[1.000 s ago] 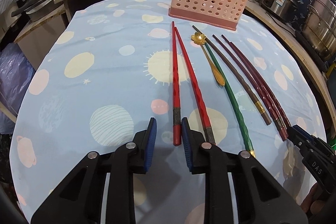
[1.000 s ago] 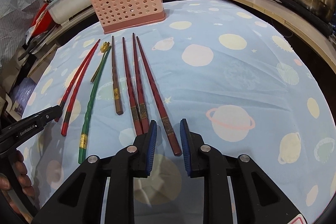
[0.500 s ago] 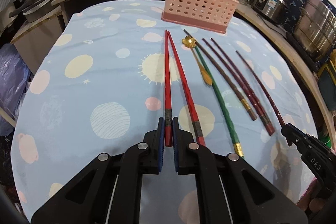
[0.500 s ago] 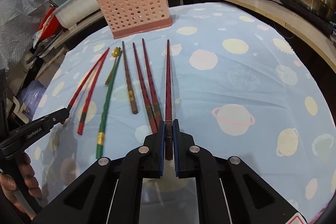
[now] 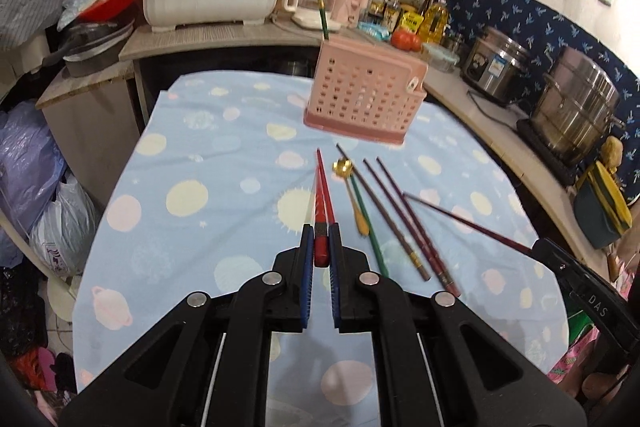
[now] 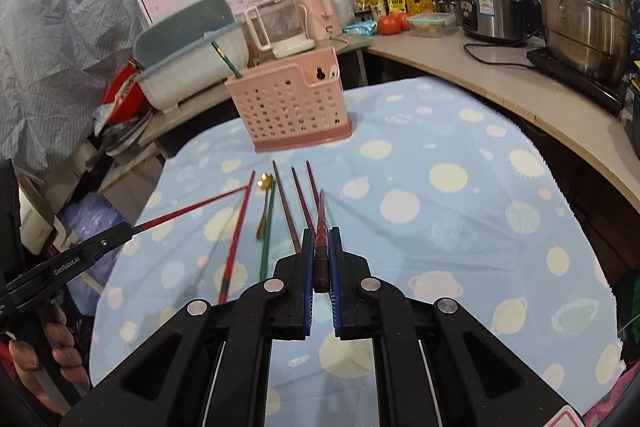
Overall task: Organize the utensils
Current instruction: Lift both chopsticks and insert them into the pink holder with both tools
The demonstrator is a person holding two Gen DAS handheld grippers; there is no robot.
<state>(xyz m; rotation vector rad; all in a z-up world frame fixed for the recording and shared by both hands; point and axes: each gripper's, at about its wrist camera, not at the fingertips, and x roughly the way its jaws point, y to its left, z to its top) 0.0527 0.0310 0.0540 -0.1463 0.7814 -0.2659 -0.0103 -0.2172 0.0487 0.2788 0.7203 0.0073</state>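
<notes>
left wrist view: sits just behind the left hand-held gripper (image 5: 319, 259), raised above the near edge of the bench (image 5: 192, 227), facing its far edge and the pink basket (image 5: 366, 99).
right wrist view: sits just behind the right hand-held gripper (image 6: 321, 263), also raised over the near edge, further toward the right side, facing the same far edge.
shared: the pink basket (image 6: 290, 107), the row of chopsticks (image 5: 400, 219) on the cloth, the far counter (image 6: 500, 67). each view catches the other hand-held gripper at its side margin.
</notes>
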